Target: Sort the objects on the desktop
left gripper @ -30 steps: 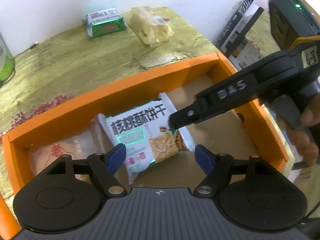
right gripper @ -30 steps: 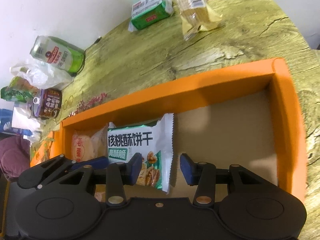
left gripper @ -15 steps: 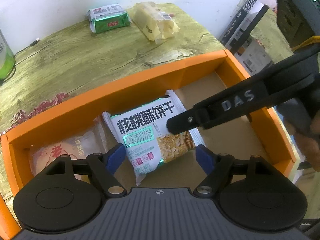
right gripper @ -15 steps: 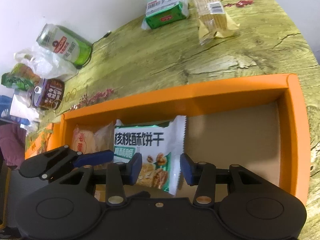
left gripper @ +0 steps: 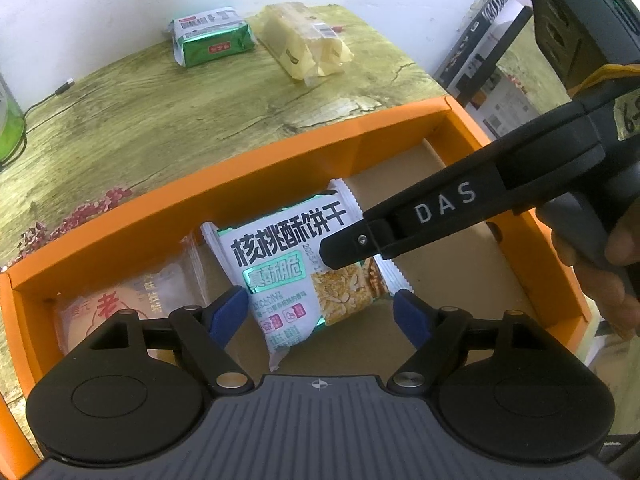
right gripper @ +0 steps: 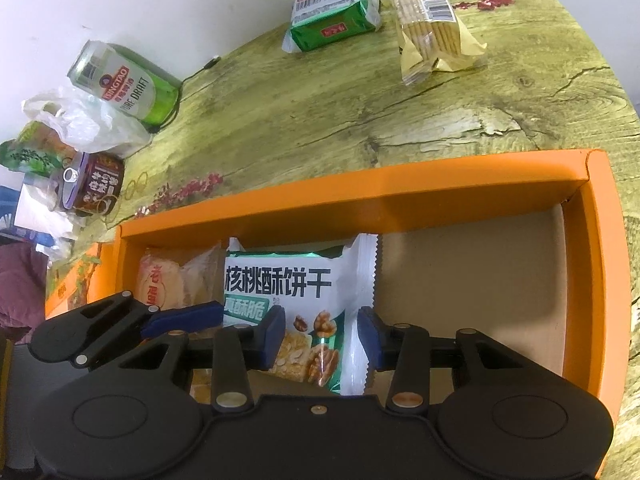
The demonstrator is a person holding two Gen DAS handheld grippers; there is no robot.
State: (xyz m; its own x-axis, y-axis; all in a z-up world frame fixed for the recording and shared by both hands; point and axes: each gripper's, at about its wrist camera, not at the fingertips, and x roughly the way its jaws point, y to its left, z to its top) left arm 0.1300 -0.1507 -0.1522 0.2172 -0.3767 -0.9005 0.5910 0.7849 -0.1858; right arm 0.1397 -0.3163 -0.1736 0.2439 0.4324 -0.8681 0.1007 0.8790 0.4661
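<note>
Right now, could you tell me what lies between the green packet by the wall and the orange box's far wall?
Only bare wood-grain tabletop separates the green packet from the orange box; the right wrist view shows it best.

Shown in the right wrist view: open box (right gripper: pixel 400 196) on the bench (right gripper: pixel 360 112). Inside, walnut-biscuit packet (right gripper: pixel 296 292) near the middle; pastry packet (right gripper: pixel 168 280) just left of it; bare floor to the right. Behind the box, far edge: wrapped block (right gripper: pixel 332 16) left of cracker sleeve (right gripper: pixel 432 20). Far left: beer can (right gripper: pixel 124 84), plastic bag (right gripper: pixel 80 124), small tin (right gripper: pixel 92 186).
</note>
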